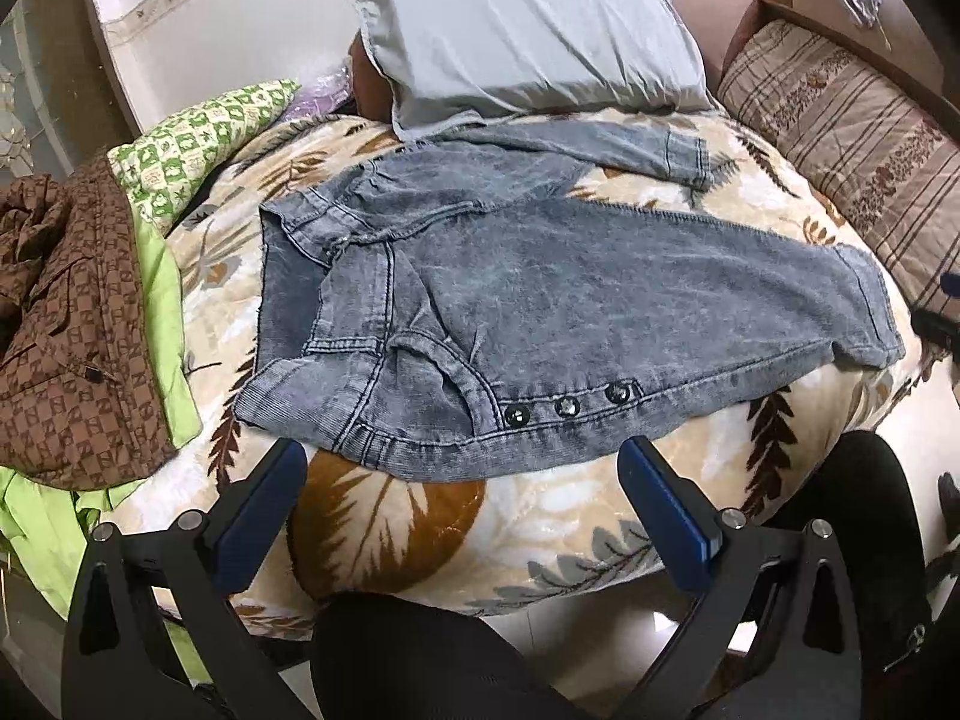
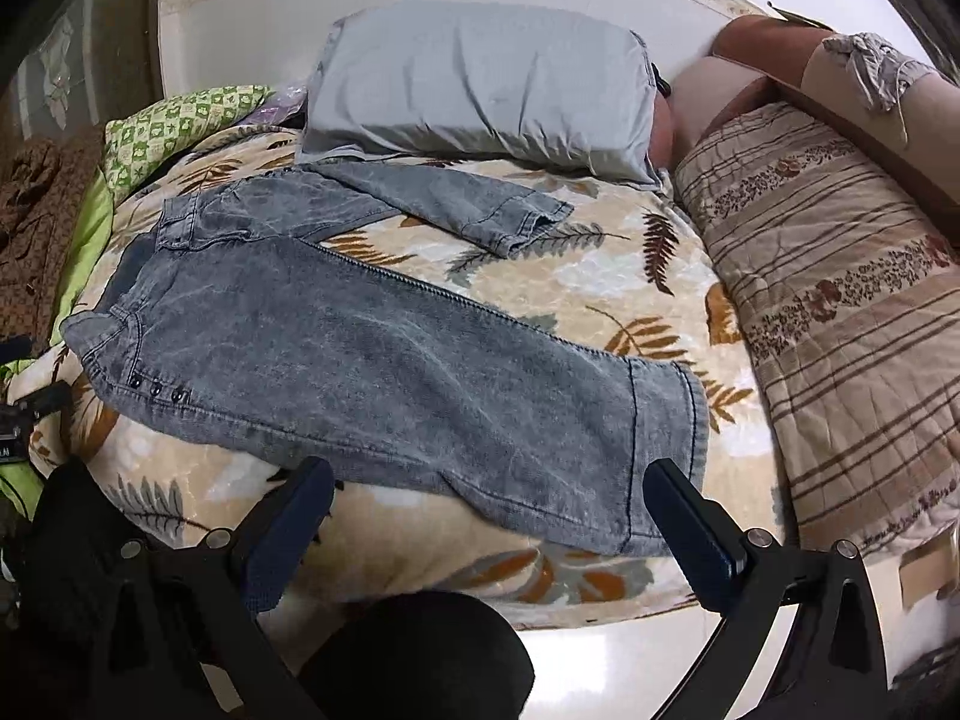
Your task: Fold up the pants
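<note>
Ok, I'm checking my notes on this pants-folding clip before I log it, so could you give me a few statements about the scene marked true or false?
1. The grey jeans lie spread on the leaf-print blanket, legs apart. True.
2. The left gripper is shut on the waistband. False: its jaws stand open, near the waist end, holding nothing.
3. The right gripper is open, near the hem of the nearer leg. True.
4. Three dark studs sit along the near side seam by the pocket. True.
5. The grey pillow lies on top of both legs. False: it lies at the head of the bed, at most meeting the far leg's edge.
</note>
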The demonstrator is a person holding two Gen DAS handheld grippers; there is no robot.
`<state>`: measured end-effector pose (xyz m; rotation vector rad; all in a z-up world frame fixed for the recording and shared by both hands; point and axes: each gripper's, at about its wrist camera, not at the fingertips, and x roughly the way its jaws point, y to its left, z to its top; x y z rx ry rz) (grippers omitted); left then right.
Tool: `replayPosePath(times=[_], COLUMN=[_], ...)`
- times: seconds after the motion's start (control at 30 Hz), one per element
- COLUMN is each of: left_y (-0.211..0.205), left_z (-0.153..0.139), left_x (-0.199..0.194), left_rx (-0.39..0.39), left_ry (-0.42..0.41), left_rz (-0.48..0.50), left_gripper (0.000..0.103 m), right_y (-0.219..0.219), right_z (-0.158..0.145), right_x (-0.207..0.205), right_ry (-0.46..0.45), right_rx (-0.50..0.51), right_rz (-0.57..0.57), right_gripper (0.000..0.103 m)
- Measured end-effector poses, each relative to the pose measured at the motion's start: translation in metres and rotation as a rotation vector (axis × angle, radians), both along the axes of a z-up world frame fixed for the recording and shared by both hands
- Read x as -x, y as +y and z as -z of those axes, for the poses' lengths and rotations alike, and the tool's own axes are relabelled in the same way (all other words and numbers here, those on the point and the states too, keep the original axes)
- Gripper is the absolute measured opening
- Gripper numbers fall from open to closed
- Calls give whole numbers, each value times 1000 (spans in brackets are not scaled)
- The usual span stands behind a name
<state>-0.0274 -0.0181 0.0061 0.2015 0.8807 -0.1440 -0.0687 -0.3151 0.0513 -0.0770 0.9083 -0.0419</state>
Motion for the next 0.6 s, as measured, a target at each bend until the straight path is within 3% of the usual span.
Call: replayPosePath(times=[0.2, 0.37, 0.6], left_y=[-3, -5, -10], left_z=[-9, -18, -26], left_x=[3, 6, -1], left_rx=[16, -6, -11], left_ry=[-32, -43, -33], left_rz=[-21, -15, -10], left_gripper=[103, 103, 103], right_y=[-5, -16, -20], right_z=[-5, -8, 0], right_x=[2, 3, 1], right_ry=[5, -12, -13], right_rx=[29, -44, -54], right_rz=[3, 62, 69], right_gripper=[103, 103, 103])
